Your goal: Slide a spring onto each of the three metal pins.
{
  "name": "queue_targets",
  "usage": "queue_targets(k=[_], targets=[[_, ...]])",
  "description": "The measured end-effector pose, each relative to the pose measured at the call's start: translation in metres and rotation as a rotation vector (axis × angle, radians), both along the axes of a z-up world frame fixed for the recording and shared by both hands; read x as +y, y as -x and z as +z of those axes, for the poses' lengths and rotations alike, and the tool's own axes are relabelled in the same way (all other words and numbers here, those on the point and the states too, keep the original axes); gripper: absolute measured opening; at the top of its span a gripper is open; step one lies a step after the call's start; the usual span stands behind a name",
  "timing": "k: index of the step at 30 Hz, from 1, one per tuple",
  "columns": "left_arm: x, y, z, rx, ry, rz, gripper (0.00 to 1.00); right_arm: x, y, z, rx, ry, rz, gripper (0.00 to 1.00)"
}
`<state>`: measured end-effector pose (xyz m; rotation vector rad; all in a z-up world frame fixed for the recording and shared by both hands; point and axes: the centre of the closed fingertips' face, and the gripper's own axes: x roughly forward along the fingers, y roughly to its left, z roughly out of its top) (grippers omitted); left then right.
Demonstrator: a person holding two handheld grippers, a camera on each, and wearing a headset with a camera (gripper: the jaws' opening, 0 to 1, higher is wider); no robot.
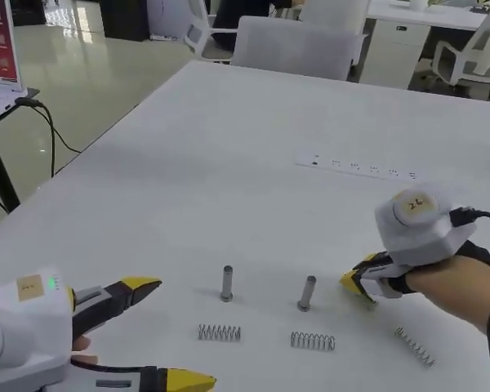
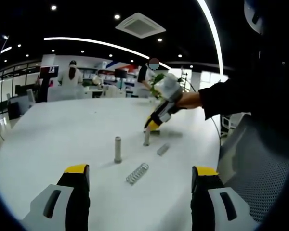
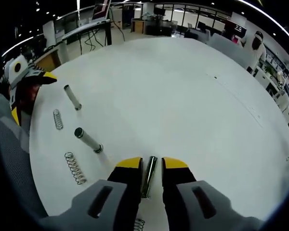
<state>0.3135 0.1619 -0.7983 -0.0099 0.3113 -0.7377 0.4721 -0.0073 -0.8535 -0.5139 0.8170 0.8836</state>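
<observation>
You had your right gripper (image 3: pixel 152 163) down at the bench (image 1: pixel 229 163), with its jaws drawn narrow on the third pin (image 3: pixel 148 175), which sat between the yellow tips. In the head view that gripper was at the right, its tips low against the bench top.

Your left gripper (image 1: pixel 173 331) was at the near left edge with its jaws spread wide and nothing between them.

The other two pins stood upright on the bench: the left pin (image 1: pixel 226 282) and the middle pin (image 1: pixel 307 292), well apart from each other. No spring was on either of them.

All three springs lay flat on the bench. The left spring (image 1: pixel 219 332) was just in front of the left pin and the middle spring (image 1: pixel 313 340) just in front of the middle pin. The right spring (image 1: pixel 414 345) lay at a slant near your right wrist.
</observation>
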Motion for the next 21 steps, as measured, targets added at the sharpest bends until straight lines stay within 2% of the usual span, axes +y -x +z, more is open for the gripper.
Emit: queue_targets(k=[7, 10, 12, 21], targets=[[0.000, 0.000, 0.000, 0.003, -0.002, -0.003, 0.84, 0.000, -0.001, -0.005, 0.040, 0.021, -0.022, 0.09], [0.002, 0.000, -0.001, 0.003, -0.001, 0.001, 0.84, -0.004, 0.001, -0.011, 0.079, 0.040, -0.049, 0.08], [0.002, 0.001, -0.001, 0.003, -0.001, 0.002, 0.84, -0.005, 0.000, -0.010, 0.078, 0.028, -0.056, 0.07], [0.002, 0.001, 0.001, -0.001, -0.005, -0.001, 0.83, -0.003, 0.002, -0.010, 0.073, 0.080, -0.057, 0.05]])
